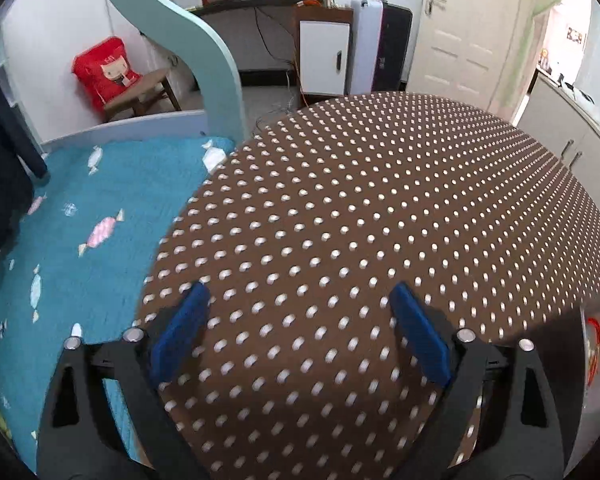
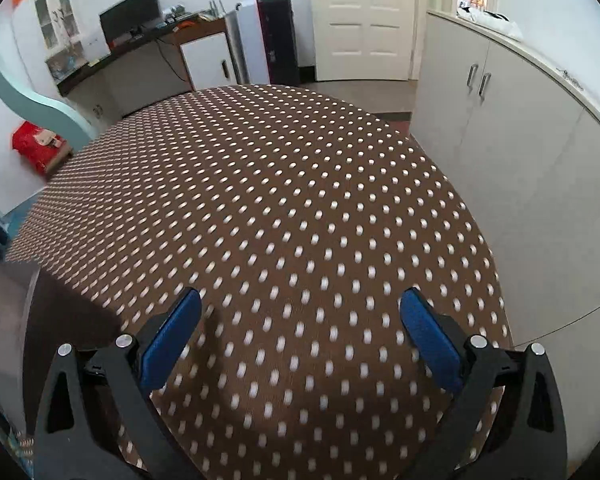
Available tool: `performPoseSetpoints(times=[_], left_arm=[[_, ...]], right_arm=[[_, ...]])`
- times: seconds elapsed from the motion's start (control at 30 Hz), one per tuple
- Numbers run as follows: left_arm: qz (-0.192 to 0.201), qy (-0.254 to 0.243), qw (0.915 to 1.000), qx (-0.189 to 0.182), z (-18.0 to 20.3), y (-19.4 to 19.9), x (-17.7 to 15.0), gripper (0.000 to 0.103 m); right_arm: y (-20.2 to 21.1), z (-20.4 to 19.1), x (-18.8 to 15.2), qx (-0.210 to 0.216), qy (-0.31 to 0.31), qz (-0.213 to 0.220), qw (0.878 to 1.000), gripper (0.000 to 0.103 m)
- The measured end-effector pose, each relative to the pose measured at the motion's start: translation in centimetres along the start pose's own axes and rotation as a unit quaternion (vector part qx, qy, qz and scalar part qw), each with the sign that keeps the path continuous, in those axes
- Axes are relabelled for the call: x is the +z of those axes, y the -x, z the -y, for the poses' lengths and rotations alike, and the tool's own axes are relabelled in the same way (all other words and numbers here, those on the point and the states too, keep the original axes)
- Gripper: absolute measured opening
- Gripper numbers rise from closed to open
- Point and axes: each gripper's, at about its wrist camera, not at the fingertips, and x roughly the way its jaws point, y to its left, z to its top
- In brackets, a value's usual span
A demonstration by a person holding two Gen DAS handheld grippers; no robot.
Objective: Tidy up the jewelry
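Both blue-padded black grippers, left (image 1: 300, 320) and right (image 2: 300, 320), spread wide, empty, over brown white-dotted tablecloth (image 1: 380, 200); no jewelry visible, handling unjudgeable.

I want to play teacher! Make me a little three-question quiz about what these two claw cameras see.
1. True or false: the left claw is squeezing a necklace.
2. What pattern covers the tablecloth? A stripes, B white dots on brown, C flowers.
3. Fill in: in the left claw's view, the red bag sits on a small wooden ____.

Key:
1. False. Both the left claw and the right claw are open and empty; no jewelry shows in either view.
2. B
3. stool
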Motion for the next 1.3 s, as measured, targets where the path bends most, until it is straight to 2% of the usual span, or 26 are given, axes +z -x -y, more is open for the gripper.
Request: performPoseSetpoints(times=[0.03, 0.1, 0.23, 1.3], left_arm=[[0.001, 0.001, 1.0, -0.005, 0.3, -0.3, 0.5, 0.093], [-0.009, -0.009, 0.9999, -0.003, 1.1, -1.2, 1.2, 0.098], [-0.009, 0.0, 1.0, 0.004, 1.7, -2.1, 1.9, 0.098], [-0.009, 0.0, 0.9999, 0.004, 1.4, -1.7, 1.2, 0.098]], right_arm=[[-0.5, -0.4, 0.5, -0.016, 0.011, 0.002, 1.0, 0.097], [-0.9, -0.6, 1.4, -0.015, 0.008, 0.003, 1.0, 0.097], [-1.9, -0.7, 2.9, -0.019, 0.006, 0.002, 1.0, 0.097], [-2.4, -0.7, 3.1, -0.019, 0.001, 0.002, 1.0, 0.097]])
